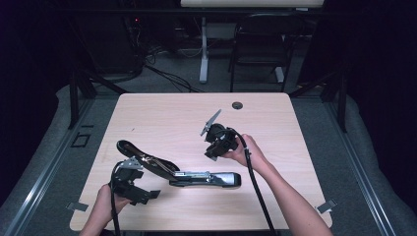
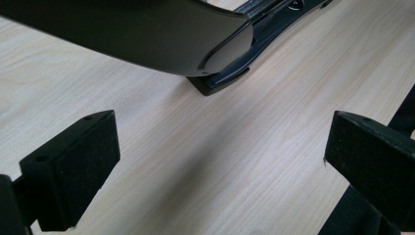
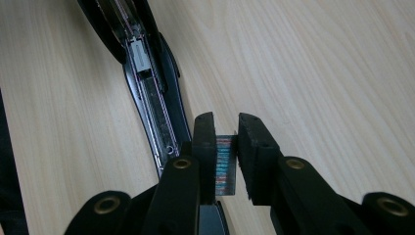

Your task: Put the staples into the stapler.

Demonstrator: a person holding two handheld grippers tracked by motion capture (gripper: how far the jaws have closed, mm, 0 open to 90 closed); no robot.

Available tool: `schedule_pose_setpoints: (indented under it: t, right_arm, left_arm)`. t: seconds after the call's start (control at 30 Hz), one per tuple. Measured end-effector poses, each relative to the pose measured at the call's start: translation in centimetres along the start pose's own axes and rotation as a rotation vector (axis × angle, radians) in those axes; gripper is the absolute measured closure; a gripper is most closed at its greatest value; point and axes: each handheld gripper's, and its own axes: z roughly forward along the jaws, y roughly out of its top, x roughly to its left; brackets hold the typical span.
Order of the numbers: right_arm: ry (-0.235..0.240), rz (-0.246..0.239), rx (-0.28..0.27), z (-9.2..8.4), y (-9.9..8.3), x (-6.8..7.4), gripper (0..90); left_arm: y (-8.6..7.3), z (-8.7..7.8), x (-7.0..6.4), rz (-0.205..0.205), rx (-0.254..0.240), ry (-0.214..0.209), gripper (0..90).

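Right now a small block of staples (image 3: 225, 165), its side banded in faint coloured stripes, sits clamped between the narrow-set jaws of the right gripper (image 3: 226, 142). That gripper is held up off the table, a little right of centre in the high view (image 1: 215, 145), and its own camera looks down along the jaws at the opened stapler (image 3: 149, 81) below. The staple channel lies bare there, a long metal trough running away from the jaws toward the top left of that view.

From above, the stapler (image 1: 196, 177) lies flat near the front of the table, its base stretching left to right with the silver-grey end toward the right. Its black top arm (image 1: 142, 156) is swung open and slants up toward the left rear, so the whole thing makes a shallow bent line across the front half of the tabletop.

The left gripper (image 1: 140, 194) sits low at the front left corner, just beside the lifted arm. Its jaws stand wide apart with nothing between them but bare wood; in its own view the fingers (image 2: 73, 166) frame the tabletop, and the rounded black end of the open arm (image 2: 147, 34) hangs close above and ahead.

The table (image 1: 162, 113) is pale wood with rounded corners and a small dark grommet (image 1: 237, 105) near the far edge. Its whole rear half lies open, as does the right side beyond the right forearm. The stapler keeps well in from the front edge, though the left gripper works near that corner.
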Motion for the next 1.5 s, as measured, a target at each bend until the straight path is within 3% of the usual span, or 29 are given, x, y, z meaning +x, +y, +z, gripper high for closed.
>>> schedule_pose_setpoints:
  t: [1.07,1.5]
  right_arm:
    - [0.105,-0.079,-0.032,1.4,1.3,1.5,78.5]
    - [0.137,-0.106,-0.007,2.6,1.0,2.0,78.5]
  left_arm:
    - [0.1,0.1,0.0,0.007,0.010,0.003,0.1]
    - [0.1,0.2,0.0,0.010,0.012,0.001,0.1]
